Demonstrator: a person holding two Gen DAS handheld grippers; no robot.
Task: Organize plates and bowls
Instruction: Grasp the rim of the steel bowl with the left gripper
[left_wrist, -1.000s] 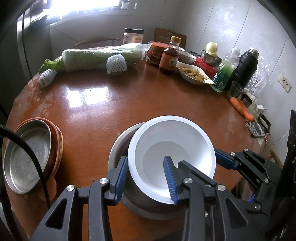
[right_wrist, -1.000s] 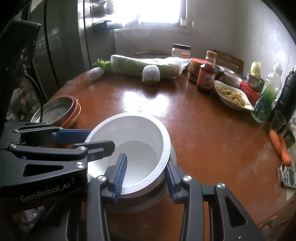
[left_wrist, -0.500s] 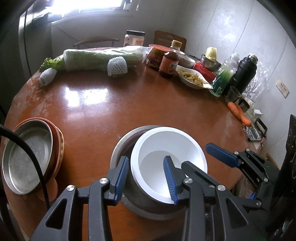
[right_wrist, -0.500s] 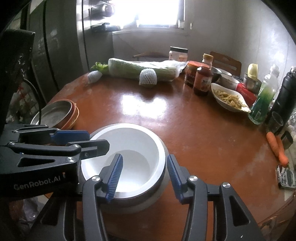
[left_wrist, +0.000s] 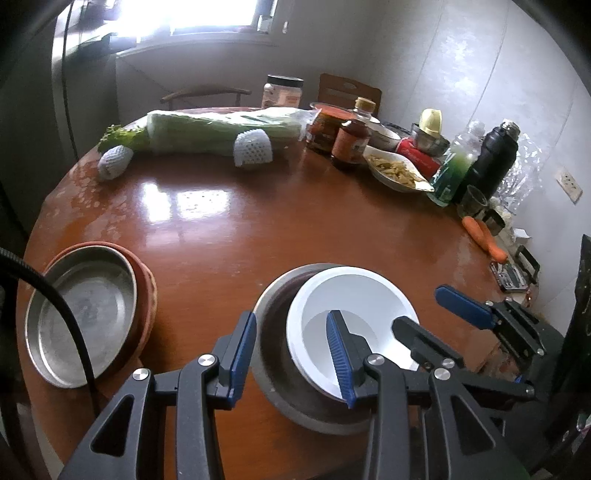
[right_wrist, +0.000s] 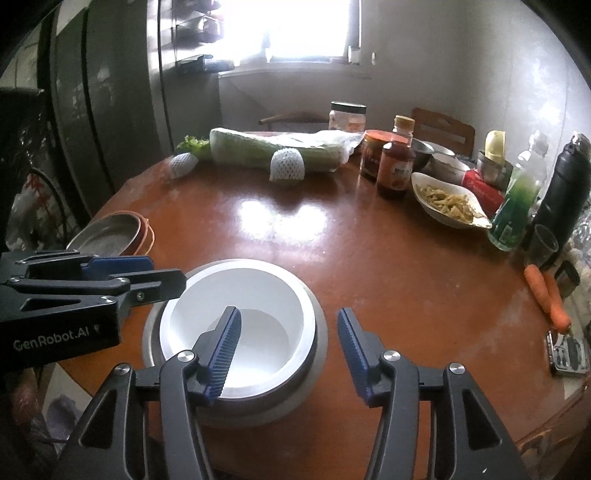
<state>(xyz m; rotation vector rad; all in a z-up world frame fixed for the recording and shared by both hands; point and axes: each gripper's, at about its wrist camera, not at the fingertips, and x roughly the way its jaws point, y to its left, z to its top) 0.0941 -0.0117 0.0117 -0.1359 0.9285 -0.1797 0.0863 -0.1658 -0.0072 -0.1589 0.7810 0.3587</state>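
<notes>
A white bowl (left_wrist: 354, 295) (right_wrist: 258, 288) sits nested inside a larger steel bowl (left_wrist: 273, 332) (right_wrist: 314, 354) at the near edge of the round brown table (left_wrist: 295, 229). My left gripper (left_wrist: 291, 350) is open, pulled back above the bowls' near left rim, touching nothing. My right gripper (right_wrist: 288, 347) is open, straddling the bowls' right rim without gripping; it also shows in the left wrist view (left_wrist: 428, 317). A steel plate (left_wrist: 81, 314) (right_wrist: 103, 232) lies on top of orange-brown plates (left_wrist: 146, 288) at the left.
At the far side lie a wrapped cabbage (left_wrist: 221, 129), two foam-netted fruits (left_wrist: 253, 149), jars and a sauce bottle (left_wrist: 349, 142), a dish of food (left_wrist: 395, 171), a green bottle (left_wrist: 454, 173), a black flask (left_wrist: 493, 162). Carrots (left_wrist: 484, 232) lie at the right edge.
The white bowl has gone down into the steel bowl and been let go. Both grippers have opened and drawn back and up from the bowls.
</notes>
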